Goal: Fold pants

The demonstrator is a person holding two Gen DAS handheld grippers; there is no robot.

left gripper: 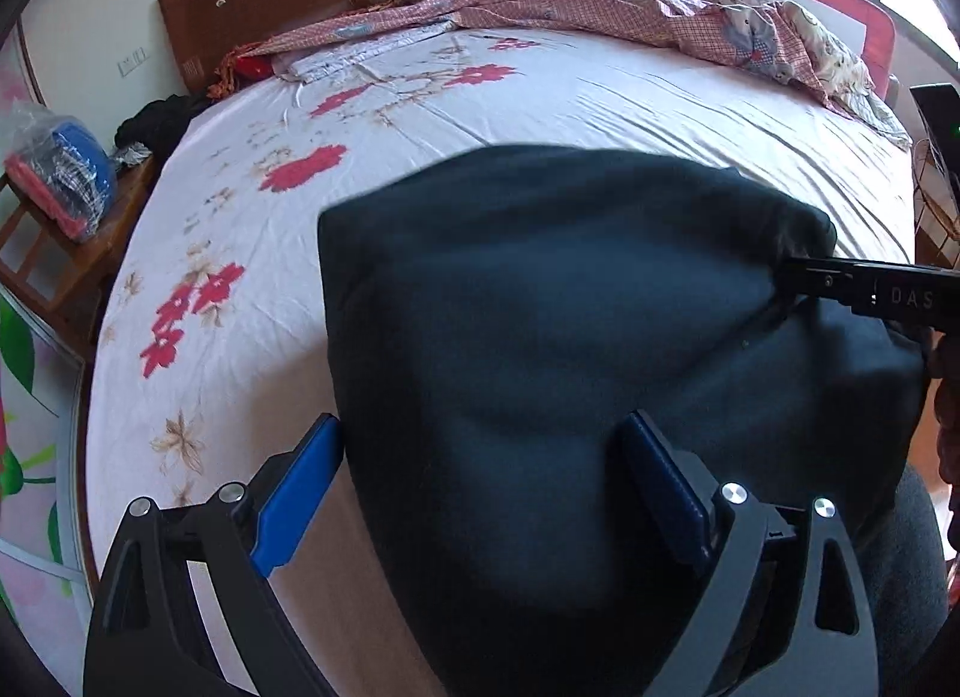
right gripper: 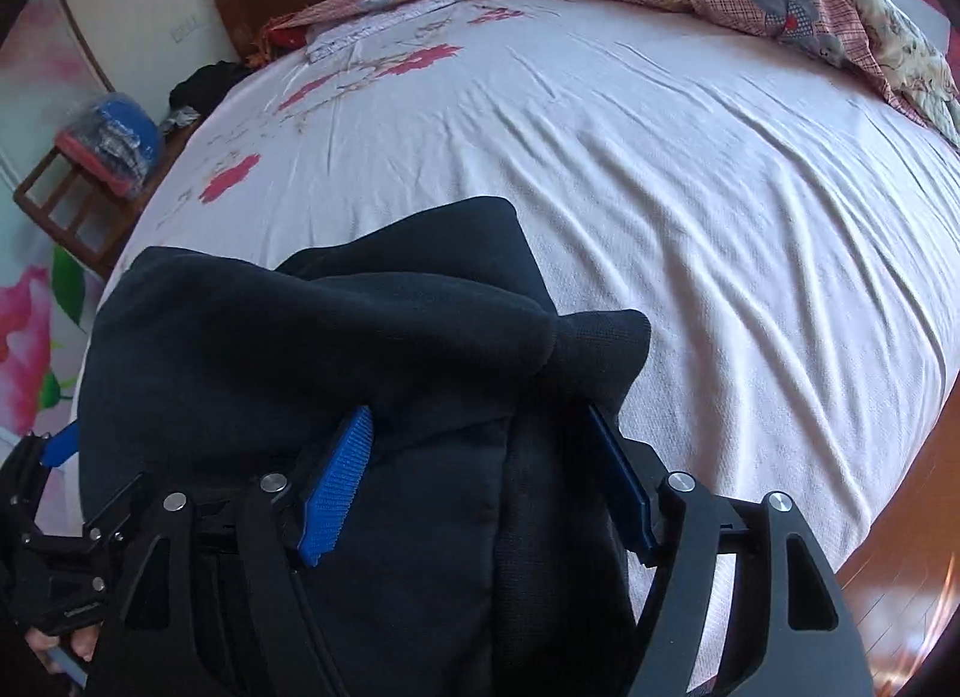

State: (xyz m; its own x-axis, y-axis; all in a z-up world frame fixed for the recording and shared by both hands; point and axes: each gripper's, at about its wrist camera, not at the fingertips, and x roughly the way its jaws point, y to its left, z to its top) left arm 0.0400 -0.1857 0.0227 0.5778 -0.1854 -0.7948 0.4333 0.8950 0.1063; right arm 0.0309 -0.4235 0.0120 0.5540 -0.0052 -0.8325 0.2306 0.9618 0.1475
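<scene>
Closest to my left lens is the left gripper (left gripper: 480, 487), pads spread wide with the dark pants (left gripper: 570, 337) bunched between them. I can't tell if it's actually pinching anything; looks like it's just straddling the cloth. My right gripper (right gripper: 480, 469) is also spread wide, fabric draped over and between the blue pads (right gripper: 336, 487), nothing clamped as far as I can see. The pants sit in a lumpy heap at the near edge of the bed sheet (right gripper: 720, 187), partly hanging toward me. Worry here: with neither side clearly gripping, any lift could let the pile slide off the edge, or grab several layers at once and wreck the fold.
</scene>
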